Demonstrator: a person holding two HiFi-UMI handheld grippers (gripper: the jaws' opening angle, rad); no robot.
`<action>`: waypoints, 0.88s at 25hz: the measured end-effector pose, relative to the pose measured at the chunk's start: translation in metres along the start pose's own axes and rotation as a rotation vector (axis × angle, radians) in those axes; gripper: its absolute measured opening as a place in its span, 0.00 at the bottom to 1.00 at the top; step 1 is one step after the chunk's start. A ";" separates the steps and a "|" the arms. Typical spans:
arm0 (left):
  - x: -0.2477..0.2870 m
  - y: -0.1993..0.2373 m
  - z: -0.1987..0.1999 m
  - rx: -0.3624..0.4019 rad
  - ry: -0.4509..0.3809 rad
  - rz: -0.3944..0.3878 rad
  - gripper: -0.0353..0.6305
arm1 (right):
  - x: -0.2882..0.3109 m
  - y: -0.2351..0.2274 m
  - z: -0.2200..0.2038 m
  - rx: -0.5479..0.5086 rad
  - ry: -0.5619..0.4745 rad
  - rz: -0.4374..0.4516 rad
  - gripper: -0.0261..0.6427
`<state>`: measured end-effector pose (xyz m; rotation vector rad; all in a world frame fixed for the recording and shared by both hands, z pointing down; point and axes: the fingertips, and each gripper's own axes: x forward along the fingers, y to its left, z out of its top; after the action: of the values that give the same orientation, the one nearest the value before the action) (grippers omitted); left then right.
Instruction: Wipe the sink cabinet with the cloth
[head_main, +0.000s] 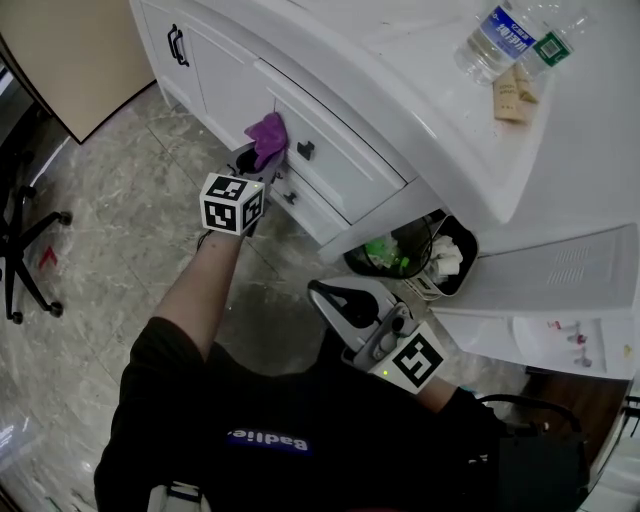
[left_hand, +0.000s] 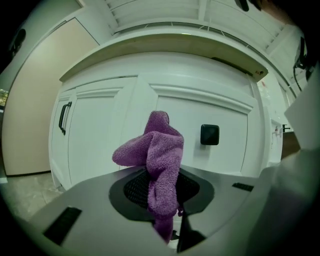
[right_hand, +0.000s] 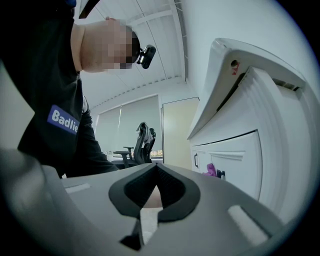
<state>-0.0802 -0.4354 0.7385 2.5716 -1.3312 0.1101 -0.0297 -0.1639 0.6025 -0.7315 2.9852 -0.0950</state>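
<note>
In the head view, the left claw (head_main: 262, 162) was pinching a crumpled purple terry cloth (head_main: 267, 132) up against a drawer front of the white panelled sink cabinet (head_main: 345, 165), just under the cabinet's white counter (head_main: 420, 100). The black square knob (head_main: 305, 151) on that same front was just beside the cloth. A sideways stroke could likely snag the loose end on that knob and drag the cloth out of the pinch. The right claw (head_main: 332, 298) hung low and away from the cabinet front, near the black waste bin (head_main: 455, 270) tucked under the cabinet's far end, where a careless swing might knock the bin. In the left gripper view, the left claw (left_hand: 162, 192) gripped only a narrow fold of the cloth (left_hand: 162, 147), most of which bulged free above the jaws. Whether it touched the cabinet (left_hand: 105, 140) could not be told. Pressing harder might bring the hard jaw tips, not the cloth, against the paint. The knob (left_hand: 209, 134) sat close by on that front. In the right gripper view, the right claw (right_hand: 156, 192) was pressed together on nothing and pointed along the cabinet (right_hand: 250, 150), with the cloth (right_hand: 211, 170) small and far ahead, so it offered no help if the cloth slipped.
</note>
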 end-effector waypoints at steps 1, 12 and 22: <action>-0.001 0.000 -0.006 -0.011 0.011 0.002 0.18 | 0.001 0.002 0.000 0.000 -0.001 0.004 0.03; -0.057 -0.041 0.078 0.034 -0.202 -0.054 0.18 | -0.001 0.003 0.004 -0.013 -0.009 0.005 0.03; -0.042 -0.060 0.134 0.166 -0.252 -0.093 0.18 | -0.002 0.006 0.003 -0.013 -0.006 0.015 0.03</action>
<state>-0.0617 -0.4015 0.5905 2.8604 -1.3308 -0.1300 -0.0303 -0.1576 0.5993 -0.7096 2.9878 -0.0718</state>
